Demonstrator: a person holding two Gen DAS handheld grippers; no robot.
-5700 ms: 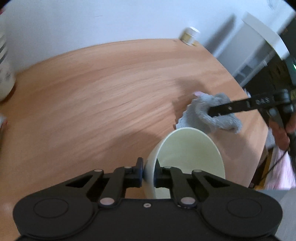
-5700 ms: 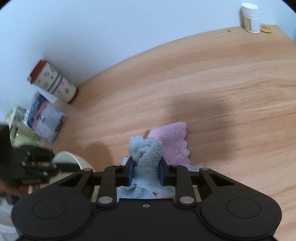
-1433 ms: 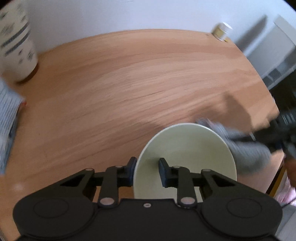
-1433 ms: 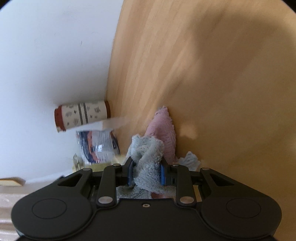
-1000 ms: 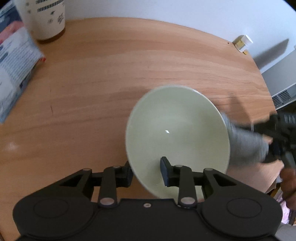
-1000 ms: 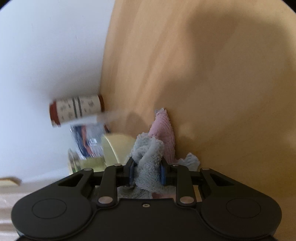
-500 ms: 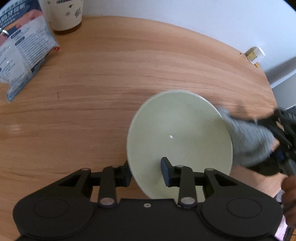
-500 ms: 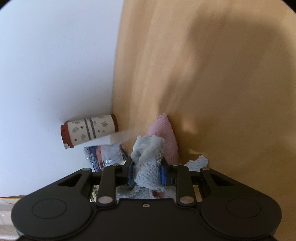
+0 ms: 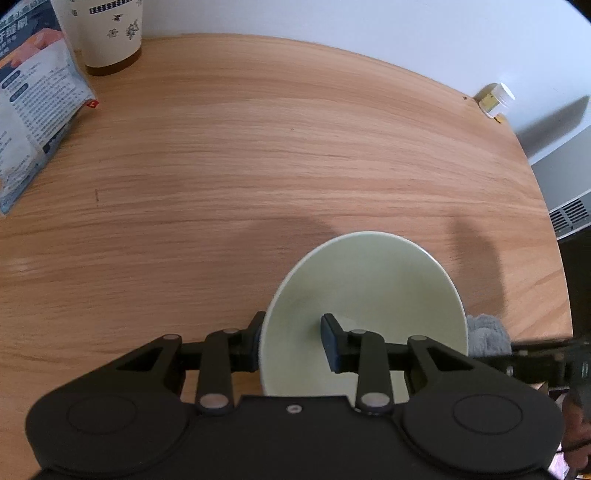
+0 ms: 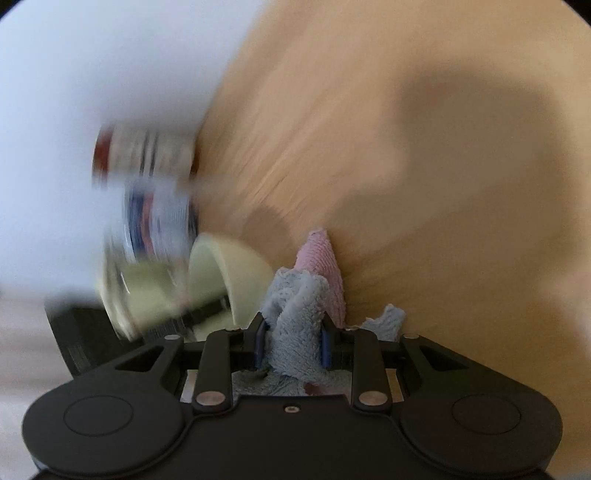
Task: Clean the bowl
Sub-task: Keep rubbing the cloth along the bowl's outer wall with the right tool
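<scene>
While I hold things as they are, bowl [image 9: 364, 295]: tilted over the table [image 9: 258, 166], rim clamped in my left gripper [image 9: 293, 341], mouth up and open.
Cloth [image 10: 295, 325]: pinched in my right gripper [image 10: 293, 347].
Bearing: bowl lies just left of the cloth; wad sits outside the rim's right edge.
Judgement: right hand must swing left, over the rim.

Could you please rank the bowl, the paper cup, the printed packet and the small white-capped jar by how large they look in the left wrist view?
1. bowl, nearest the camera
2. printed packet, cut off
3. paper cup, cut off
4. small white-capped jar, farthest
</scene>
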